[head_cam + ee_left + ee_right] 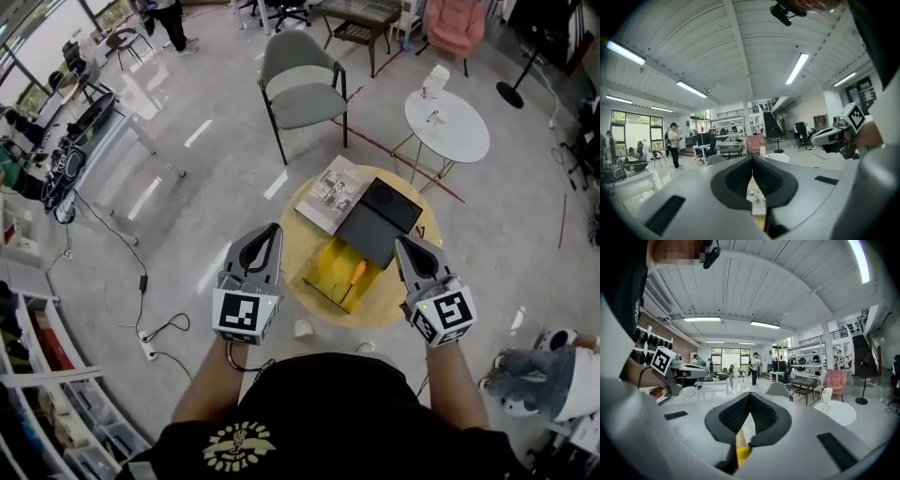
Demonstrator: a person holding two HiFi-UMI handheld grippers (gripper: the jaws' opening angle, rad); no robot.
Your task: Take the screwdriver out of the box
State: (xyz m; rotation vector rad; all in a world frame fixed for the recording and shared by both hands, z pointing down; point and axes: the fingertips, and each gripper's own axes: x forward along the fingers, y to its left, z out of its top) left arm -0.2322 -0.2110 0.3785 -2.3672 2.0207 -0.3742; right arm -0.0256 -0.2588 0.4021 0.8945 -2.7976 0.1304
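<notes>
An open yellow box (pixel 330 274) with its black lid (pixel 380 221) folded back sits on a round wooden table (pixel 386 298). An orange-handled screwdriver (pixel 357 272) lies inside the box. My left gripper (pixel 274 229) hovers at the table's left edge, shut and holding nothing. My right gripper (pixel 403 241) hovers at the table's right side, just right of the box, also shut and holding nothing. Both point away from me. In the left gripper view, the left gripper (pixel 752 160) has its pads together. In the right gripper view, the right gripper (pixel 750 395) shows a bit of the yellow box (pixel 742 452) below its pads.
A magazine (pixel 332 192) lies on the table beyond the box. A grey-green chair (pixel 302 84) and a small white table (pixel 447 124) stand farther off. Cables and a power strip (pixel 147 348) lie on the floor at left. A person's legs (pixel 534 375) are at the right.
</notes>
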